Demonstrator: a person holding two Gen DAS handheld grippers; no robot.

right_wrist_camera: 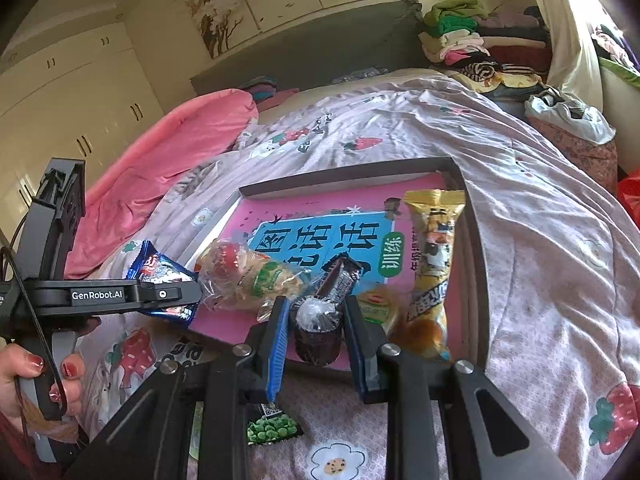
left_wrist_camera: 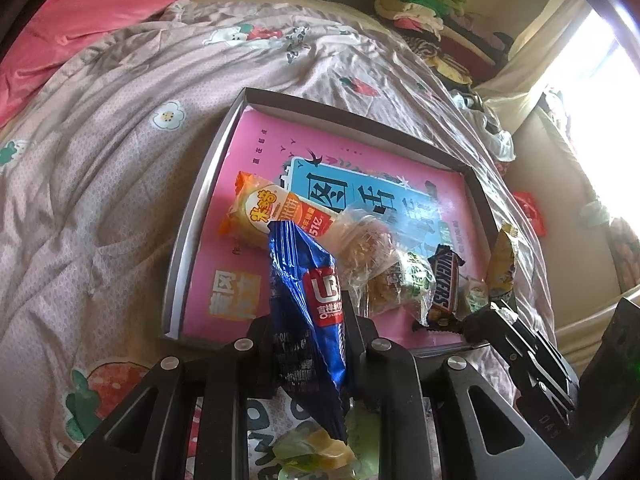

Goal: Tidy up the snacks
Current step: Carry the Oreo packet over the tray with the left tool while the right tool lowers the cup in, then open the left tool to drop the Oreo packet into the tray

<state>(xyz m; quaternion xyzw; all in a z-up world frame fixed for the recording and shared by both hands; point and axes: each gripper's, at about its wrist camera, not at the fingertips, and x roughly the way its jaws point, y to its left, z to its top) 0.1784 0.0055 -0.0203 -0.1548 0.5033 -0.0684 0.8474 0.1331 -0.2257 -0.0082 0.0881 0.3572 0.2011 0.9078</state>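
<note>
A shallow box tray [left_wrist_camera: 192,220] with a pink printed bottom lies on the bed. In it are an orange cracker packet [left_wrist_camera: 272,216], clear-wrapped pastries [left_wrist_camera: 372,252], a Snickers bar [left_wrist_camera: 442,284] and a yellow packet [left_wrist_camera: 500,264]. My left gripper [left_wrist_camera: 308,320] is shut on a blue snack packet [left_wrist_camera: 308,288], held over the tray's near edge. In the right wrist view that left gripper [right_wrist_camera: 188,292] shows side-on at the tray's left edge. My right gripper [right_wrist_camera: 316,312], with blue pads [right_wrist_camera: 278,332], is shut on a small dark wrapped sweet [right_wrist_camera: 318,332] at the tray's [right_wrist_camera: 340,180] near edge.
A crumpled strawberry-print quilt [left_wrist_camera: 100,184] covers the bed, with a pink duvet [left_wrist_camera: 80,20] at the far left. Folded clothes [left_wrist_camera: 424,4] are piled at the back right. A green pea packet [right_wrist_camera: 272,428] lies on the quilt below my right gripper. A hand [right_wrist_camera: 24,364] holds the left gripper's handle.
</note>
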